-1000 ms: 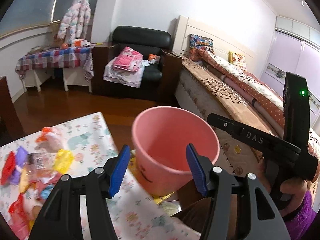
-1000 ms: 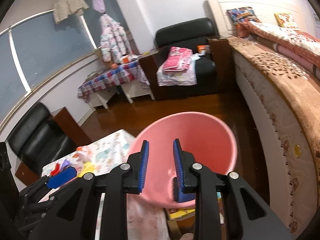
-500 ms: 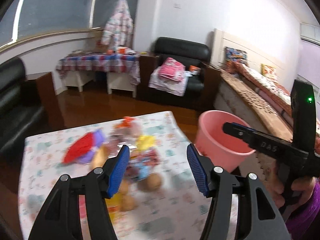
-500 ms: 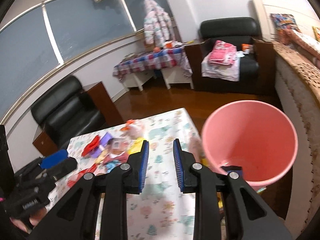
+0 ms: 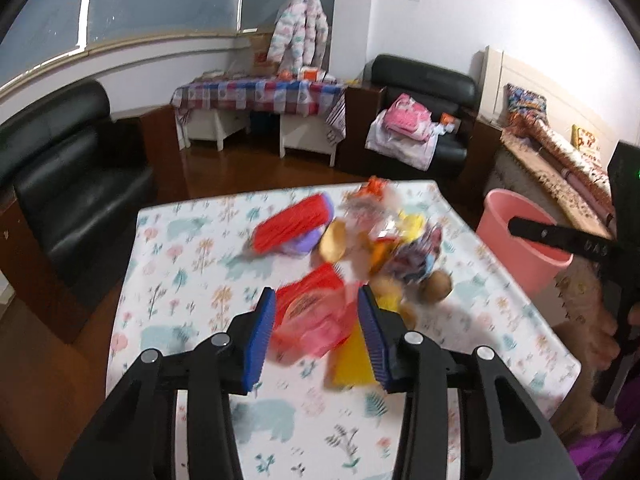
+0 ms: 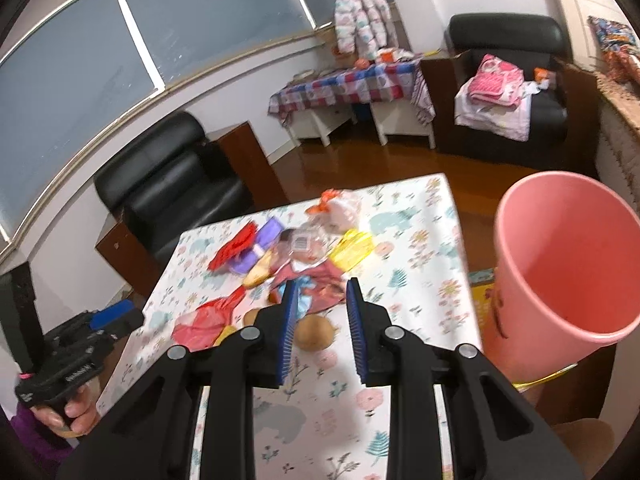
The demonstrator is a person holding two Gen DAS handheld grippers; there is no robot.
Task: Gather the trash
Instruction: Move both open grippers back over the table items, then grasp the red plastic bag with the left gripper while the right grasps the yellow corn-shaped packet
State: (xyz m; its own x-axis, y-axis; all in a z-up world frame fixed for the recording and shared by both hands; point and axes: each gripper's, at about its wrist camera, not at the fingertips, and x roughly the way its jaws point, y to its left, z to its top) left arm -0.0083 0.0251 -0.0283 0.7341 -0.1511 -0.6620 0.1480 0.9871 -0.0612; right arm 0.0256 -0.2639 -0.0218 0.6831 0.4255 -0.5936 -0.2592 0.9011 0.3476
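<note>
A pile of trash lies on the table with the floral cloth (image 5: 192,248): a red wrapper (image 5: 308,312), a red and purple packet (image 5: 292,224), a yellow wrapper (image 5: 352,360) and a brown round piece (image 5: 438,286). My left gripper (image 5: 317,296) hovers over the red wrapper with its jaws closing; the pads stand either side of it, apart from it. My right gripper (image 6: 322,286) keeps a narrow gap with nothing in it, above the brown round piece (image 6: 316,332). The pink bucket (image 6: 560,264) stands off the table's right edge, tilted toward me.
A black sofa (image 5: 72,184) stands left of the table. At the back are a checked-cloth table (image 5: 260,92) and a black armchair (image 5: 424,120) with pink clothes. A bed (image 5: 560,152) runs along the right. Each gripper's hand shows at the edge of the other's view.
Both views have swung left, from the pink bucket to the trash pile on the table. The left jaws have narrowed over the red wrapper. The right jaws keep the same gap.
</note>
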